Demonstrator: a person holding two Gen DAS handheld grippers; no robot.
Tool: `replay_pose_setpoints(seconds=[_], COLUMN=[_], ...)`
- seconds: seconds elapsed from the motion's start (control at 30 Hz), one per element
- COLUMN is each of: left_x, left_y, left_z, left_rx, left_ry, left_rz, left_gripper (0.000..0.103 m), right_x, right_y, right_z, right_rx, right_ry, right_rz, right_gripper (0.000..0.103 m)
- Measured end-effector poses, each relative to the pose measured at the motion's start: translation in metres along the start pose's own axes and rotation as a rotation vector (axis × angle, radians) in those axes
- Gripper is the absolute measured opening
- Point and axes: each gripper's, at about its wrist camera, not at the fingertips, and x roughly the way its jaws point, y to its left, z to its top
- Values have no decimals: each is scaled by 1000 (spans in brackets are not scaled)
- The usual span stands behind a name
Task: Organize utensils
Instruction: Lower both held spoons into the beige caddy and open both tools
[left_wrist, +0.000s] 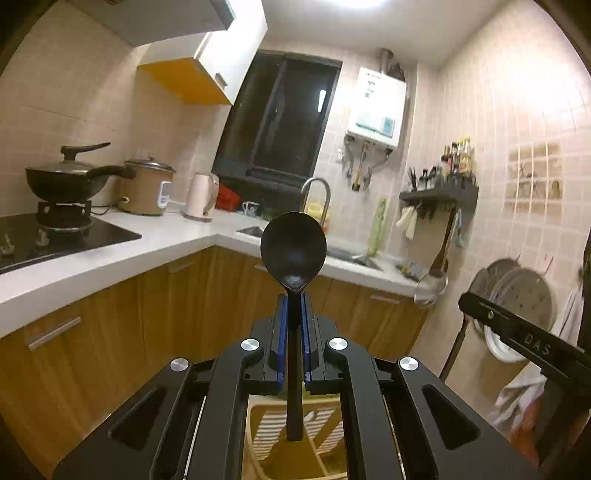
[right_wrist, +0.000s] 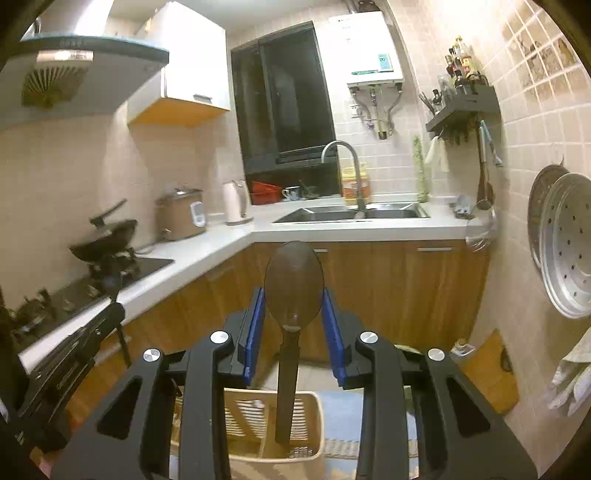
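My left gripper (left_wrist: 294, 306) is shut on a black spoon (left_wrist: 293, 245), gripping its neck with the bowl upright and the handle hanging down over a beige slotted utensil basket (left_wrist: 321, 428). My right gripper (right_wrist: 293, 314) is open. A brown spoon (right_wrist: 294, 284) stands between its blue pads (right_wrist: 255, 321) with a gap on each side; its handle reaches down into the same beige basket (right_wrist: 310, 410). Each gripper shows at the edge of the other's view: the right one in the left wrist view (left_wrist: 524, 343), the left one in the right wrist view (right_wrist: 70, 358).
An L-shaped white counter (left_wrist: 110, 254) carries a stove with a black wok (left_wrist: 70, 177), a rice cooker (left_wrist: 147, 188), a kettle (left_wrist: 201, 197) and a sink (right_wrist: 351, 214) with a tap. Wooden cabinets (right_wrist: 388, 288) below. Steamer trays (right_wrist: 565, 243) and a spice shelf (right_wrist: 465, 107) hang on the right wall.
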Motion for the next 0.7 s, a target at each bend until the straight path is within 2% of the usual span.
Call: replay_pose_setpoints(seconds=[0.23, 0.4, 0.57, 0.6, 0.63, 0.7], left_x=[13, 12, 4, 2, -1, -9], left_y=[6, 3, 7, 8, 10, 14], left_z=[-27, -39, -39, -39, -39, -37], left_rx=[37, 86, 83, 77, 67, 46], left_ry=[20, 17, 51, 56, 61, 58], left_rz=[49, 65, 55, 50, 41, 28], left_gripper=[5, 5, 6, 11, 22, 37], right_x=[12, 14, 6, 5, 2, -3], right_y=[19, 16, 8, 8, 7, 7], right_z=[-35, -44, -46, -47, -49, -50], right_rx=[-87, -72, -39, -39, -40, -42], right_ry=[-11, 13, 43, 50, 63, 68], right_rz=[-56, -39, 12, 20, 37, 47], right_gripper=[28, 29, 29, 29, 30, 41])
